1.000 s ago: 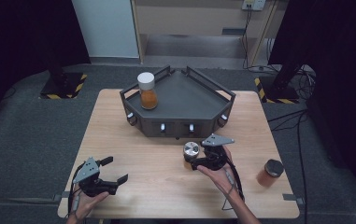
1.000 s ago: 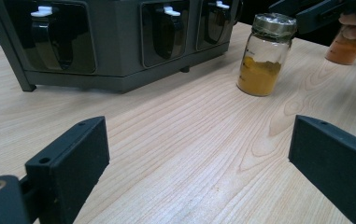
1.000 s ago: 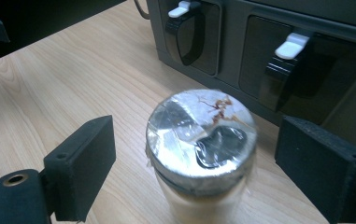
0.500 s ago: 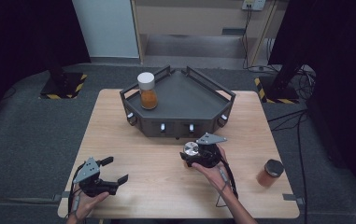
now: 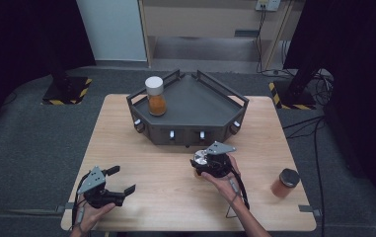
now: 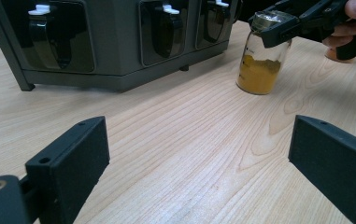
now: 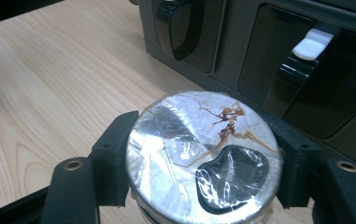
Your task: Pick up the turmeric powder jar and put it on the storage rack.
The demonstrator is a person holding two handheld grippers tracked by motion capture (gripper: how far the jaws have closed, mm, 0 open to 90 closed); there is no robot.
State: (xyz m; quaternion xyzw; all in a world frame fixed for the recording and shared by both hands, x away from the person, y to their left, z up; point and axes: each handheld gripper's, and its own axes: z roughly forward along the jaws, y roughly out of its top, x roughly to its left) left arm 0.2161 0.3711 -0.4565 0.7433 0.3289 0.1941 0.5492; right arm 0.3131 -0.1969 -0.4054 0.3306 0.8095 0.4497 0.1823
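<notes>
Right gripper view: the right tongs (image 7: 203, 163) are clamped on the neck of a foil-sealed spice jar (image 7: 203, 158), one black jaw pressed against each side of its rim, the torn silver seal facing the camera. In the high view this jar (image 5: 201, 159) stands on the wooden worktop (image 5: 141, 148), just in front of the dark grey angular rack (image 5: 190, 106). The left gripper view shows yellow powder in the jar (image 6: 262, 65), its base resting on the wood. The left tongs (image 5: 114, 180) hover released near the worktop's front left corner, jaws spread wide, well apart from the jar. A white-capped jar (image 5: 155, 96) sits on the rack; a dark-lidded jar (image 5: 285, 183) stands near the right edge.
</notes>
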